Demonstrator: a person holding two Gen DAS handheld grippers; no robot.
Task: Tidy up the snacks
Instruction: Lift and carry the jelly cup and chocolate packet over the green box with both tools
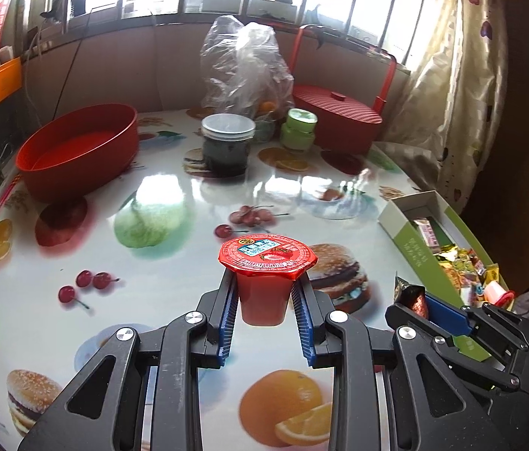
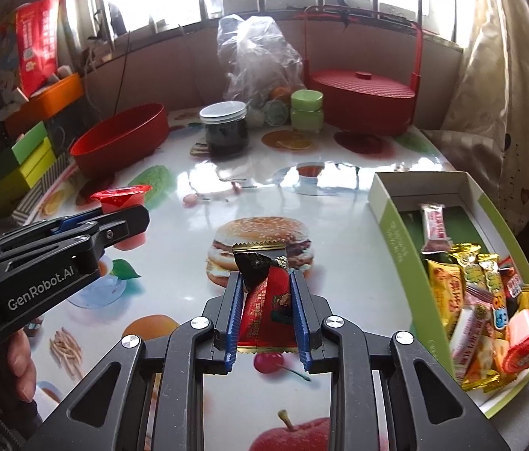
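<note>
My left gripper (image 1: 264,293) is shut on a red jelly cup (image 1: 266,274) with a sealed red lid, held upright above the table. In the right wrist view that same jelly cup (image 2: 123,197) and left gripper (image 2: 129,221) show at the left. My right gripper (image 2: 266,293) is shut on a red and black snack packet (image 2: 266,293), which sticks up between the blue pads. In the left wrist view the right gripper (image 1: 414,300) appears at the lower right with the packet (image 1: 413,297). A green and white box (image 2: 388,221) at the right holds several wrapped snacks.
An open red tub (image 1: 76,150) stands at the far left. A dark jar (image 1: 227,143) with a silver lid, a green jar (image 1: 298,127), a clear plastic bag (image 1: 242,64) and a lidded red basket (image 1: 339,116) line the back. The table (image 1: 174,195) has a glossy fruit-print cover.
</note>
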